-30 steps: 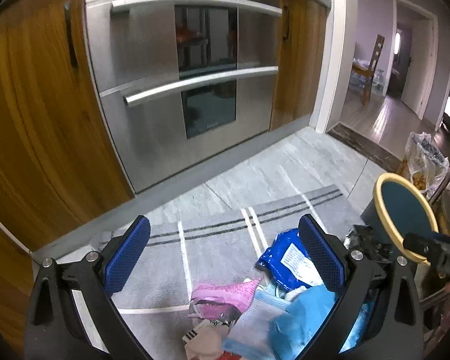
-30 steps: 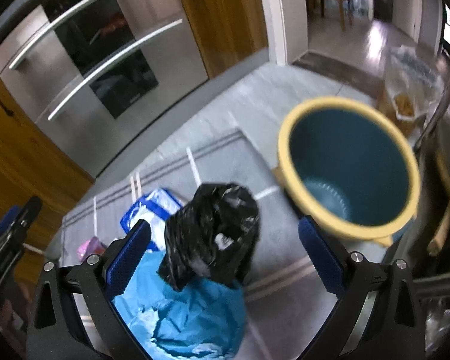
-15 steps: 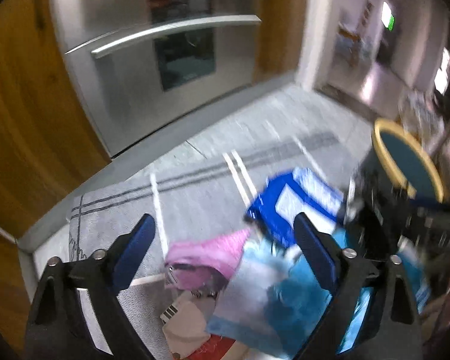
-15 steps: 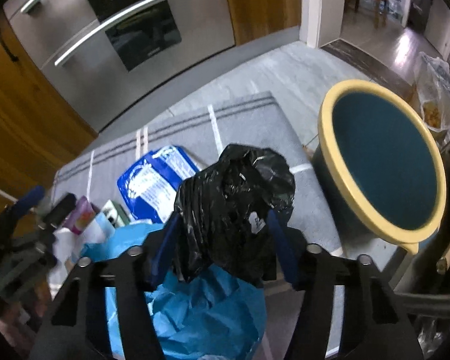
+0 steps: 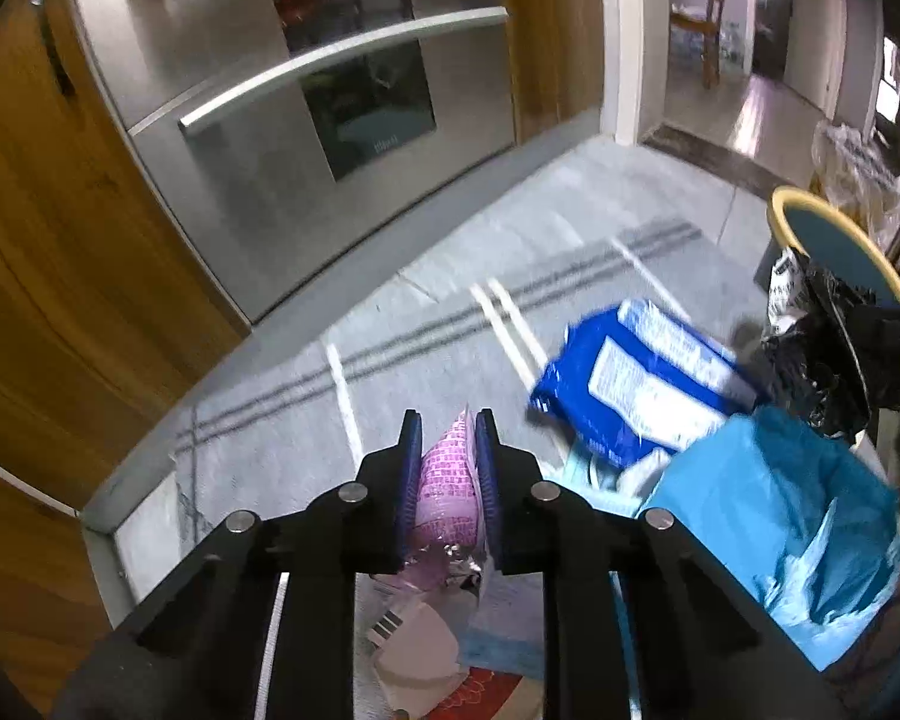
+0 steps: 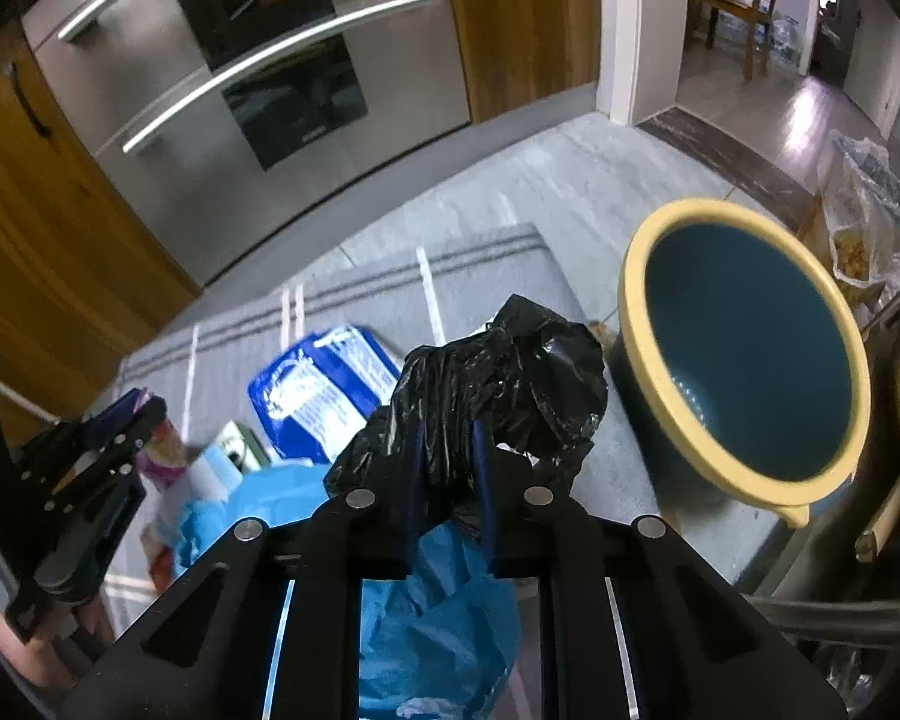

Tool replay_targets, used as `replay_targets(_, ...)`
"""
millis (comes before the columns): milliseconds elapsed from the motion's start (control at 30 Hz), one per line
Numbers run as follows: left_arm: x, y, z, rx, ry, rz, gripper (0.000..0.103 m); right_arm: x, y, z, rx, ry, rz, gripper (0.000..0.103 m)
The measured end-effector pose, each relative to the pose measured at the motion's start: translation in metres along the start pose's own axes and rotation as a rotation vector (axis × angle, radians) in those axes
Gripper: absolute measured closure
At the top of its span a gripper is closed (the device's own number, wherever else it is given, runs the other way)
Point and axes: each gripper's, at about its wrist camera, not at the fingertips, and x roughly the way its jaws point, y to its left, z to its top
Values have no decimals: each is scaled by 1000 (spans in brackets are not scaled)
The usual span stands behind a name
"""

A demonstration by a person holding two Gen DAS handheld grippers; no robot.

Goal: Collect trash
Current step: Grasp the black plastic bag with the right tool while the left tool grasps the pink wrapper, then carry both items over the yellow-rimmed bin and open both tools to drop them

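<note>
Grey striped rug (image 5: pixel 426 354), steel oven (image 5: pixel 306 90), wooden cabinets (image 5: pixel 42 240)

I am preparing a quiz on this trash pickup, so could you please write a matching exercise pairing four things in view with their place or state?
Things:
1. pink wrapper
2. black bag
3. bin
4. blue pack

Places or states:
A. lying flat on the grey mat
B. between the closing jaws of the left gripper
C. standing with nothing visible inside
D. between the closing jaws of the right gripper

Pairs: 1-B, 2-D, 3-C, 4-A
</note>
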Motion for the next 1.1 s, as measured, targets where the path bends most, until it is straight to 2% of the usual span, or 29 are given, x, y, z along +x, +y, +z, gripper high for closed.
replay_targets(100,-18,8,10,-55,-55,-16,86,-8,-1,5,6,-25,6,87)
replay_targets(233,-44,14,25,-100,-142,-47,87,-28,-3,12,42,-51,55,88)
replay_targets(400,-80,4,42,-80,-249,-68,87,-61,-7,20,39,-128,100,89)
replay_targets(533,-110,-8,56,-77,-326,-119,87,-78,-20,33,72,-174,122,89)
replay_targets(600,-122,-15,59,-72,-354,-137,87,-88,-26,38,65,-220,106,89)
replay_targets(700,-134,-26,69,-92,-362,-184,87,-95,-33,45,70,-255,103,89)
replay_targets(833,-137,-53,89,-64,-370,-240,87,-93,-51,55,108,-265,86,89)
replay_targets(967,-133,-86,116,-41,-358,-320,87,-84,-82,67,169,-222,100,89)
replay_targets(1100,-119,-125,140,0,-345,-389,87,-70,-135,76,311,-146,139,89)
